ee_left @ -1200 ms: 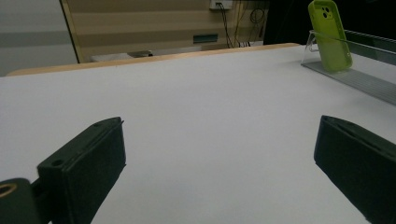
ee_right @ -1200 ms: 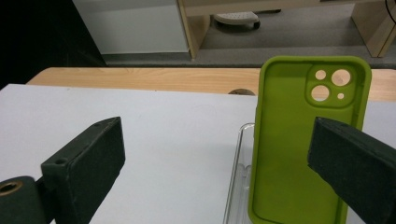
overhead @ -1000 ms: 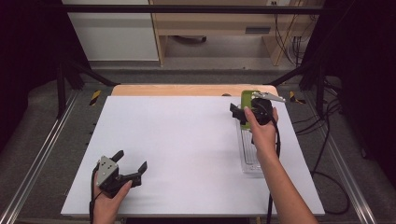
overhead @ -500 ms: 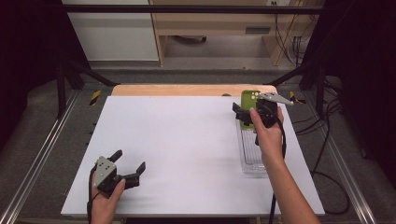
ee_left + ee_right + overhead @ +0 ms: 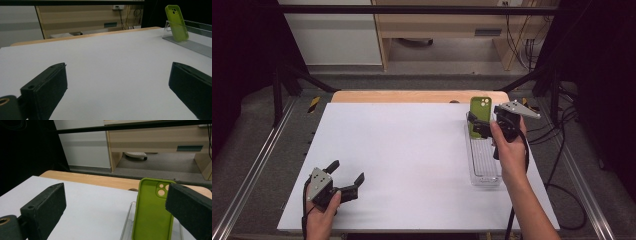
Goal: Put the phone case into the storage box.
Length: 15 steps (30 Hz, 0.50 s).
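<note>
High view: both hands on a white table (image 5: pixel 412 165), w/ the left gripper (image 5: pixel 343 181) at lower left of frame, jaws spread wide, nothing between them, resting low near the table's front edge. Right gripper (image 5: pixel 481 129) sits right of centre, just beside a green phone case (image 5: pixel 480 114) that stands upright at the far end of a long clear tray (image 5: pixel 484 170); from above I can't tell if the jaws touch the case. Right gripper view settles more: jaws released, wide apart, the case (image 5: pixel 153 212) in the lower middle-right of the frame btwn them, its right edge partly hidden behind the right jaw, left jaw well clear; camera cutouts at the case's top, hollow inner side facing the lens. Contact w/ the right jaw can't be told. Left gripper view gives the side angle the others lack: case (image 5: pixel 176 23) in the upper right of frame, leaning back against a small clear stand at the tray's (image 5: pixel 192 45) end. Tray otherwise holds just the case; its ribbed floor shows in the high view.
</note>
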### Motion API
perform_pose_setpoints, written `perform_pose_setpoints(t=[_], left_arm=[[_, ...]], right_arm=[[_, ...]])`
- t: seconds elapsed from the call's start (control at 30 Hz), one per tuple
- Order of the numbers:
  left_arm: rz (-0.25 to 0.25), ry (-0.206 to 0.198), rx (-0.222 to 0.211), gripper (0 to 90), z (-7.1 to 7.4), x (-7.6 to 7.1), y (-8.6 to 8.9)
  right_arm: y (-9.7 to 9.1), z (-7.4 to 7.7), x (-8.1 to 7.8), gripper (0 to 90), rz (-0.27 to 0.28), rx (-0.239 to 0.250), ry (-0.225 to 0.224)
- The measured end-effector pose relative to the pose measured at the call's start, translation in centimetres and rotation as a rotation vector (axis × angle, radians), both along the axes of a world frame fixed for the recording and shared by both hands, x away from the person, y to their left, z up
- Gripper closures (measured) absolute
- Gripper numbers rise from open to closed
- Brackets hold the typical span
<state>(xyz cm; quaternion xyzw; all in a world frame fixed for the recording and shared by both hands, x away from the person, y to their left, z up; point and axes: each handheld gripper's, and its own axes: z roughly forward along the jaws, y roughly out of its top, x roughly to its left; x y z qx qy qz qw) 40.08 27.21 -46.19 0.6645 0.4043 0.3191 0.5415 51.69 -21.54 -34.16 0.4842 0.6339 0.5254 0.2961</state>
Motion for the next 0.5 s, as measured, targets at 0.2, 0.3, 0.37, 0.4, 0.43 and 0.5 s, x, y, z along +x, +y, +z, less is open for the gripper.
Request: perform_pose_setpoints(t=[0.2,0.3,0.37,0.4,0.43,0.5], left_arm=[[0.0,-0.001,-0.004,1.6,0.1,-0.1,0.3],[-0.004,-0.006,-0.001,1.6,0.2,-0.2,0.5],[-0.006,-0.007,0.0,1.6,0.3,-0.3,0.9],[-0.003,-0.004,-0.002,1.6,0.3,-0.3,1.1],[0.0,-0.001,-0.002,1.6,0.3,-0.4,1.3],[0.003,-0.003,-0.004,1.6,0.3,-0.6,1.7]], right_arm=[[-1.1,0.1,-1.0,3.8,-0.01,-0.012,-0.016],[-1.7,0.0,-1.6,3.8,-0.013,-0.013,-0.028],[-2.2,0.0,-1.9,3.8,-0.019,-0.01,-0.029],[-2.4,-0.1,-2.1,3.9,-0.022,-0.012,-0.031],[-2.6,-0.1,-2.2,4.1,-0.025,-0.011,-0.032],[-3.1,-0.2,-2.6,4.3,-0.027,-0.009,-0.039]])
